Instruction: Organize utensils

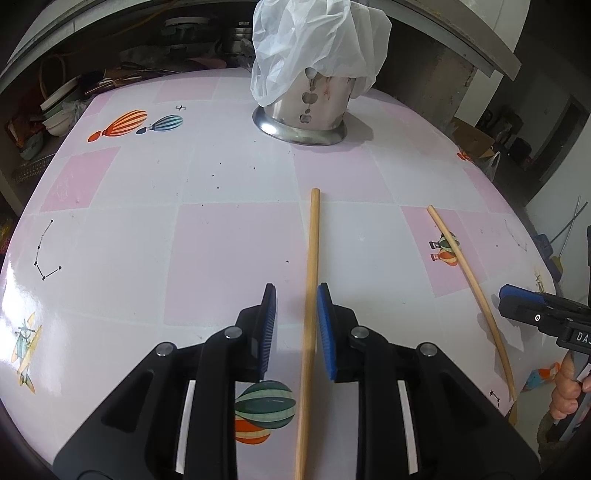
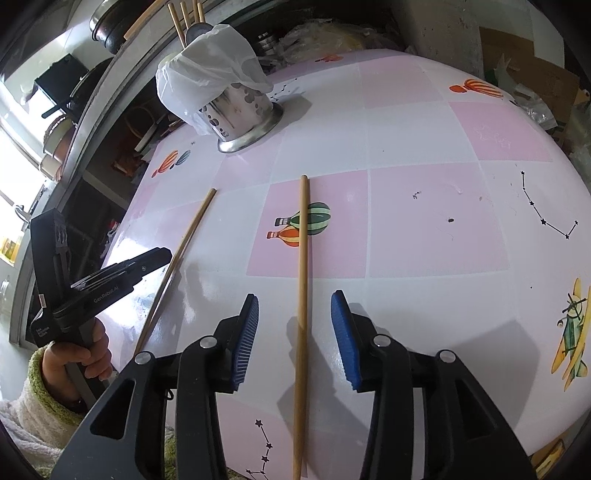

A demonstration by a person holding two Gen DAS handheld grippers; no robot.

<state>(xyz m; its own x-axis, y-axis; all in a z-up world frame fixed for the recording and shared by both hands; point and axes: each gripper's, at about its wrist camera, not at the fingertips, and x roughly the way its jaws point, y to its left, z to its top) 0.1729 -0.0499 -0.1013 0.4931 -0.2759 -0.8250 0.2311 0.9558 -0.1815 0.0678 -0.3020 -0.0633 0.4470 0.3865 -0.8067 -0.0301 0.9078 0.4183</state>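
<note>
Two wooden chopsticks lie on the pink and white table. One chopstick [image 1: 308, 317] runs between the blue pads of my open left gripper [image 1: 295, 291], close to the right pad; it also shows in the right wrist view [image 2: 177, 258]. The other chopstick [image 2: 302, 295] lies between the pads of my open right gripper [image 2: 293, 299]; it also shows in the left wrist view [image 1: 469, 280], beside the right gripper [image 1: 535, 314]. A steel utensil holder [image 1: 314, 107] draped with a white plastic bag [image 1: 317, 40] stands at the far edge, with several chopsticks [image 2: 184, 18] in it.
The left gripper [image 2: 110, 277] shows in the right wrist view at the table's left edge. Shelves with pots and bowls [image 1: 55, 110] lie beyond the table. Cardboard boxes [image 2: 524, 62] sit off the far right.
</note>
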